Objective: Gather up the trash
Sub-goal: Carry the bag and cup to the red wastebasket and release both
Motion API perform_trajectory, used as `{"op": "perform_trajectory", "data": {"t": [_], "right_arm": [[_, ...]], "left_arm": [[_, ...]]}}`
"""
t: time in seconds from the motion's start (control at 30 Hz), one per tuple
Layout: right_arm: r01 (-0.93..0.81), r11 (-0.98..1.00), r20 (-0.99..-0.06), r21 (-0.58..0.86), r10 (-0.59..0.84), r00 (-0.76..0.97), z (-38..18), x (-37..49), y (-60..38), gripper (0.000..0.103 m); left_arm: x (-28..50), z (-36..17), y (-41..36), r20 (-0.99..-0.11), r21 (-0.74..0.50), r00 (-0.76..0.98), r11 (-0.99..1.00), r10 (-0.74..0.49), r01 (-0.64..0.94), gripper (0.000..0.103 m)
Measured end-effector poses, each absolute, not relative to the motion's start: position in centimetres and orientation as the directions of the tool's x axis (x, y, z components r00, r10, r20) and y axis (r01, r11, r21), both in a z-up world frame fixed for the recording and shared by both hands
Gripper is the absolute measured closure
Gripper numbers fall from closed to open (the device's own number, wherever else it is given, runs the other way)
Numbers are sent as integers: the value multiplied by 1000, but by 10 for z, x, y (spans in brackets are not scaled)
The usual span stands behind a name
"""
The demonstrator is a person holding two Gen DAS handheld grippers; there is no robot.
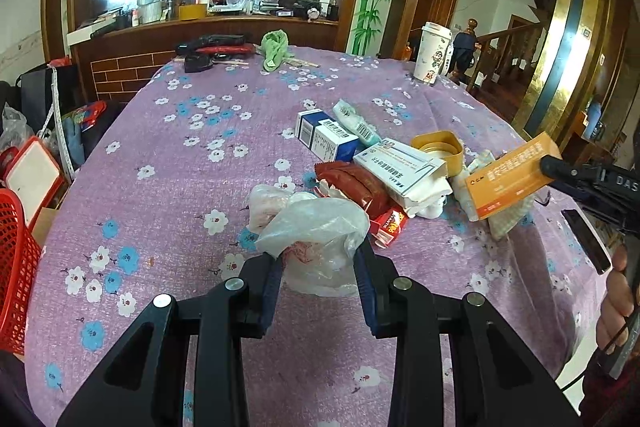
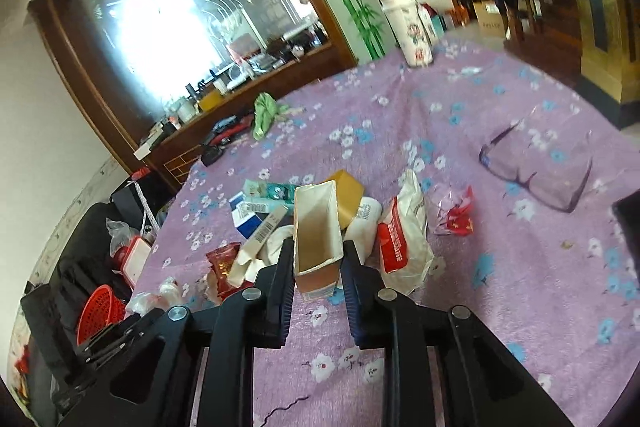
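Pointed the black left tongs (image 1: 318, 259) down at a slant, blue-padded fingers (image 1: 273, 287) pinched on a crumpled clear plastic bag (image 1: 320, 223). Angled the black right tongs (image 2: 318, 259) down likewise, pads pressed on both sides of an open-ended orange cardboard box (image 2: 316, 227). Wrapped the bare right hand (image 1: 616, 291) around the handle at the left view's right edge.

Red basket (image 1: 16, 267) cut off at left edge, glasses (image 2: 536, 167) motion-blurred, box print unreadable

One orange carton (image 2: 318, 251), one gold lid (image 1: 439, 147), one paper cup (image 1: 432, 53), one red basket (image 1: 16, 267).
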State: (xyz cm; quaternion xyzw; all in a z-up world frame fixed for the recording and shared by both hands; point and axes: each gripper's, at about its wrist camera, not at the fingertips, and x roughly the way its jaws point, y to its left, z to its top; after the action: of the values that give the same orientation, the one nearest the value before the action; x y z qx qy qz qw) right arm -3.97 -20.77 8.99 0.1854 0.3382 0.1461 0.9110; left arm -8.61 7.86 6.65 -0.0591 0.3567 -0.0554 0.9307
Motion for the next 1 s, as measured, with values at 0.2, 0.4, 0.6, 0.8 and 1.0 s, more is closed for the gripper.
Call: {"op": "perform_trajectory", "data": {"t": [0.2, 0.4, 0.6, 0.8, 1.0], "right_arm": [[-204, 878, -537, 432, 433, 724, 104, -53, -194, 80], [-270, 863, -539, 427, 483, 690, 108, -56, -170, 80], [-338, 843, -545, 419, 531, 649, 111, -55, -139, 80], [-415, 811, -555, 412, 584, 592, 114, -52, -97, 79], [-499, 765, -563, 408, 641, 522, 121, -49, -44, 79]], "left_arm": [[-94, 75, 81, -647, -148, 749, 987, -144, 62, 70], [-100, 79, 90, -642, -143, 757, 989, -121, 37, 70], [-109, 85, 109, -635, -140, 768, 990, -86, -5, 70], [-124, 97, 141, -613, -151, 789, 986, -40, -67, 70], [-145, 116, 186, -578, -164, 816, 975, 27, -149, 70]]}}
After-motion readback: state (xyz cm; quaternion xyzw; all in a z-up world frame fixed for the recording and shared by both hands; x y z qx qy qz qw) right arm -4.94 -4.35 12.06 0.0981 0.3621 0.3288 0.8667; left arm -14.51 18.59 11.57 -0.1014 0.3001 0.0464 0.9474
